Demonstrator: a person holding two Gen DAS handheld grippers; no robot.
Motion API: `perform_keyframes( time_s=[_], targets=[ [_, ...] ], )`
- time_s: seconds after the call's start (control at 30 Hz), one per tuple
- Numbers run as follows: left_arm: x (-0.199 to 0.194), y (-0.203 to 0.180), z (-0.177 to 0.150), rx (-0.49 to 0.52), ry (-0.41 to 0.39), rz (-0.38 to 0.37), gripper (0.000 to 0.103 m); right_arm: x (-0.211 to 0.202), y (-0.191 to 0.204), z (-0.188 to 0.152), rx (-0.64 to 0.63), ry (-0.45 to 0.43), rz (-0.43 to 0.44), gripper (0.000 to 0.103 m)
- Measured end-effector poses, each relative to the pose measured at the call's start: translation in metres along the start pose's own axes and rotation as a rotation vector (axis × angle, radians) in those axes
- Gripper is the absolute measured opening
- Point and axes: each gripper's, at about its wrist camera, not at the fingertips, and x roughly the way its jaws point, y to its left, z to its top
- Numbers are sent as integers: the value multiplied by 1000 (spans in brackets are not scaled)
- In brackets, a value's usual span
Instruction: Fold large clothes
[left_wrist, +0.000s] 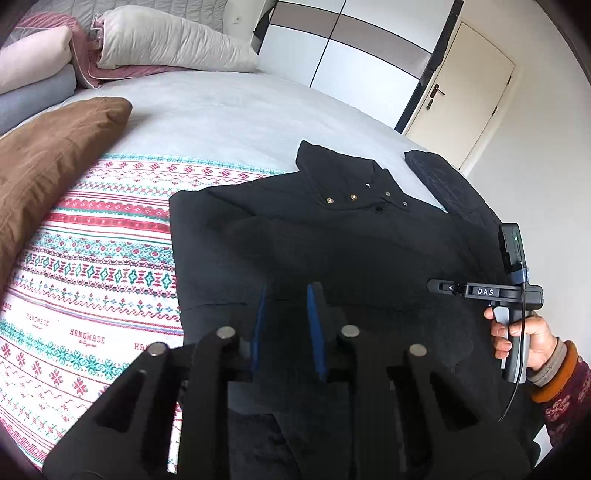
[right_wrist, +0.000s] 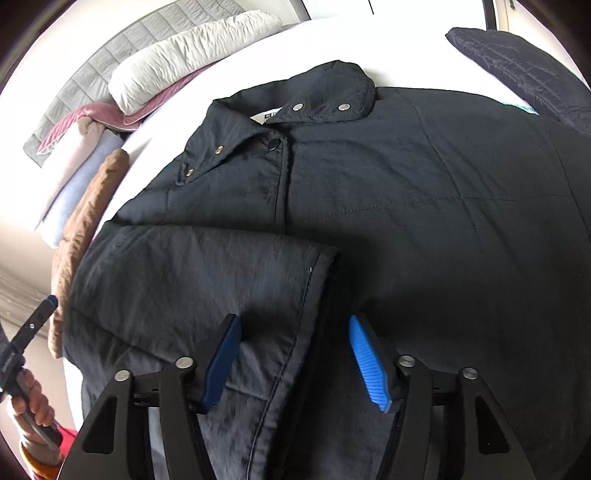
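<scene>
Black jacket (right_wrist: 388, 192) lies flat on the bed (left_wrist: 229, 110), front up, collar toward the pillows (left_wrist: 166, 40), partly on a patterned blanket (left_wrist: 92, 266). One sleeve (right_wrist: 207, 280) is folded across the jacket's chest. Right gripper (right_wrist: 295, 354) hovers over that sleeve's cuff edge, jaws wide apart, gripping nothing. Left gripper (left_wrist: 286, 325) over the jacket's lower part, jaws slightly apart, nothing between them. Brown garment (left_wrist: 48, 173) beside the jacket.

Daylight, soft and even; the bed sheet (right_wrist: 155, 136) blows out to near white in the right wrist view. The black jacket (left_wrist: 332, 251) loses detail in shadow in the left wrist view. Strong fisheye curvature, dark vignette at corners.
</scene>
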Motion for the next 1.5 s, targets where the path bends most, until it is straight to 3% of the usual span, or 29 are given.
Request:
perform_keyframes(
  time_s=[0.03,0.1,0.27,0.4,0.5,0.6,0.67,0.73,0.77,0.87,0.93,1.0,1.1,1.2,1.5],
  targets=[
    [3,2,1,-2,-2,5,12,0,4,4,-8,-17,4,30],
    [5,3,1,1,-24,1,12,-6,10,13,-17,-40,-22,13],
    [23,5,-4,1,-37,-30,12,-47,21,38,-107,-217,-73,10],
    [54,9,-22,18,38,19,12,-30,13,44,-123,-199,-124,10],
    [62,14,-30,9,40,11,12,-4,2,39,-127,-164,-163,10],
    [56,10,-26,19,37,20,13,18,-5,29,-124,-163,-195,17],
    [44,6,-23,38,2,45,21,16,-6,27,-122,-175,-207,22],
    [36,5,-23,46,-45,62,45,5,-4,25,-111,-189,-219,28],
    [35,7,-24,45,-56,66,49,0,-3,25,-110,-210,-221,32],
    [45,9,-31,58,-35,85,51,-18,4,13,-137,-267,-195,50],
    [50,8,-35,75,-30,99,53,-17,7,4,-164,-256,-181,52],
    [51,3,-35,101,-23,115,57,-2,3,-4,-193,-209,-219,53],
    [46,-13,-32,144,6,197,60,3,-9,-6,-156,-203,-210,62],
    [24,-28,-32,133,16,214,80,-15,-14,-4,-99,-185,-219,64],
    [-49,-68,-42,-3,93,133,96,-119,-51,-49,-3,-180,-123,88]
  ],
)
